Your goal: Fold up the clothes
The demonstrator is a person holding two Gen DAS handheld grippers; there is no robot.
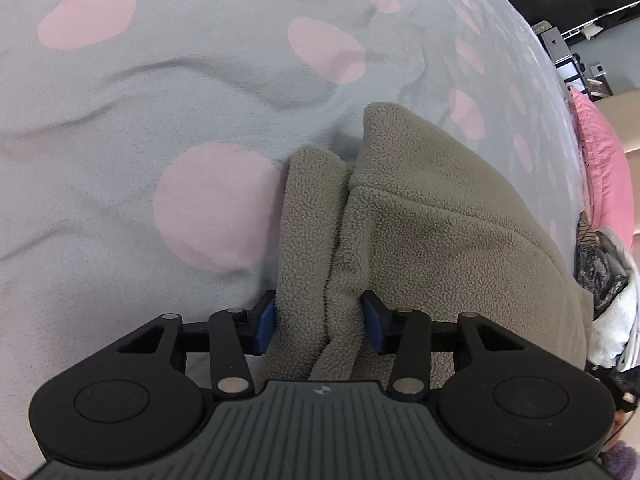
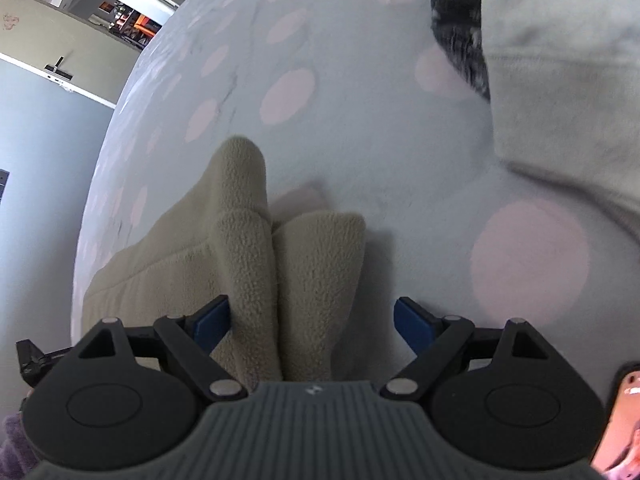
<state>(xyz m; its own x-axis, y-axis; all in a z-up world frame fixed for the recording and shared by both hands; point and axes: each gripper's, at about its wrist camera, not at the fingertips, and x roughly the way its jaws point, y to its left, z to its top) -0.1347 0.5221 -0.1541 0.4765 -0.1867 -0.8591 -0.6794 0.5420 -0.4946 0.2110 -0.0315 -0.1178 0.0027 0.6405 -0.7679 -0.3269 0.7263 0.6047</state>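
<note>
A taupe fleece garment (image 1: 432, 232) lies on a pale grey bedspread with pink dots (image 1: 120, 120). In the left wrist view a bunched fold of it runs between my blue pads (image 1: 266, 316), which press on it from both sides, so my left gripper (image 1: 319, 318) is shut on the fleece. In the right wrist view the same fleece (image 2: 248, 248) looks beige, with two folded ends side by side. My right gripper (image 2: 314, 322) stands wide open over them. Its left pad (image 2: 214, 322) touches the cloth, and a gap is left at the right pad.
A pile of dark and white clothes (image 1: 604, 280) and a pink pillow (image 1: 600, 160) lie at the right edge of the bed. In the right wrist view a light grey garment (image 2: 560, 80) and a dark patterned one (image 2: 460, 28) lie ahead on the right. The bedspread (image 2: 360, 100) stretches ahead.
</note>
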